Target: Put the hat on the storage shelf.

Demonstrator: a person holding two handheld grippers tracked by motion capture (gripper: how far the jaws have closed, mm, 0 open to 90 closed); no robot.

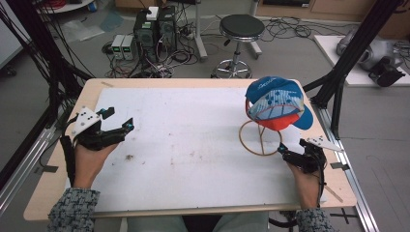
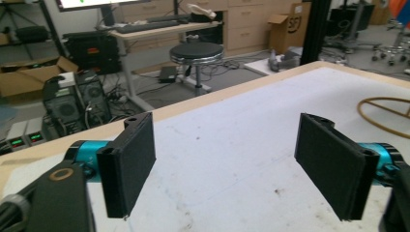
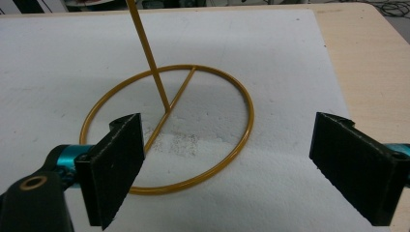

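Both grippers, left [image 2: 225, 169] and right [image 3: 227, 166], gape wide, holding nothing, right near the stand [image 3: 167, 130]

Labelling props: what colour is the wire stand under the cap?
Golden yellow, ring base and upright rod alike; the stand shows best in the right gripper view.

Your wooden table [image 1: 58, 186] carries a matt, rough white sheet [image 1: 193, 145]; glossy golden metal stand [image 3: 167, 128]; cloth cap [image 1: 278, 102]; matt black pads [image 2: 128, 162].

Blue cap [image 1: 275, 99] – atop gold stand [image 1: 261, 137].
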